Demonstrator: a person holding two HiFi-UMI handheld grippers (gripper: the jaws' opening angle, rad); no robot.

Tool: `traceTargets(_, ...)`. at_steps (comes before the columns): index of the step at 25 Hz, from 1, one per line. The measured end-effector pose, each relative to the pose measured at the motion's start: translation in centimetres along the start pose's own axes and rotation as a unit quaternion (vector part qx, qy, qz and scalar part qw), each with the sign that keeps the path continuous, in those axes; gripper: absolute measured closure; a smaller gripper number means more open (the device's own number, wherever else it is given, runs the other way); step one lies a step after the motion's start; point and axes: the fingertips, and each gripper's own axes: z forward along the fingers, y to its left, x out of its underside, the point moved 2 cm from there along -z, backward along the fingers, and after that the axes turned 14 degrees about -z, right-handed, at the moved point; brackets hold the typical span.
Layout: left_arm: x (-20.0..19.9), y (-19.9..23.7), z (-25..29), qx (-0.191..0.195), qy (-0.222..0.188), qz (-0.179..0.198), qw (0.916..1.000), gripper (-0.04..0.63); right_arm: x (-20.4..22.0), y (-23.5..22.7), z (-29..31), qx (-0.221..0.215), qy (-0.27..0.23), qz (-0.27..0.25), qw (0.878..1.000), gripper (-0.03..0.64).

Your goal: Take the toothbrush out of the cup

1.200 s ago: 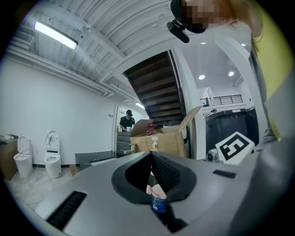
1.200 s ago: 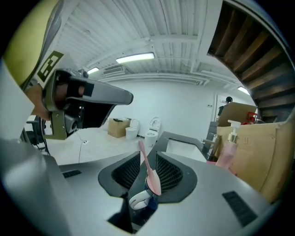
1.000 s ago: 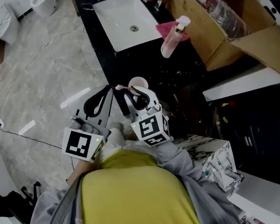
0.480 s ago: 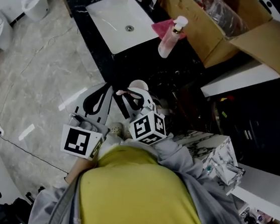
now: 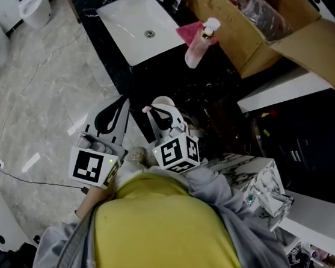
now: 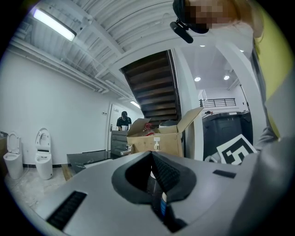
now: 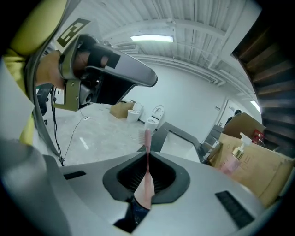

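Black stone tabletop (image 5: 173,85) runs ahead of both tools, with a white sink (image 5: 138,26), a pink soap bottle (image 5: 196,46) and a cardboard box (image 5: 226,25) well beyond their tips. The right hand-held gripper (image 5: 153,110) has just been closing its jaws and is clenched on the pink toothbrush (image 7: 145,189) – the bristle head pokes out past the tips. A white cup (image 5: 163,101) sits just beyond that hand-held gripper (whether the handle's end is in it, I cannot tell). Just to its left, over the floor, the left hand-held gripper (image 5: 124,100) hangs with jaws together.
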Motion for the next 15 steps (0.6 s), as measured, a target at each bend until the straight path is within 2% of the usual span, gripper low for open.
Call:
traceTargets(10, -0.1, -1.4, 1.8, 0.034, 0.002, 0.005, 0.9994, 0.594, -1.2, -4.6, -3.1, 0.050, -0.025, 0.089, 0.994, 0.589)
traceTargets(15, -0.5, -2.5, 2.9, 0.053, -0.002, 0.010, 0.9986, 0.594, -1.9, -8.2, -6.1, 0.104, -0.068, 0.176, 0.977, 0.589)
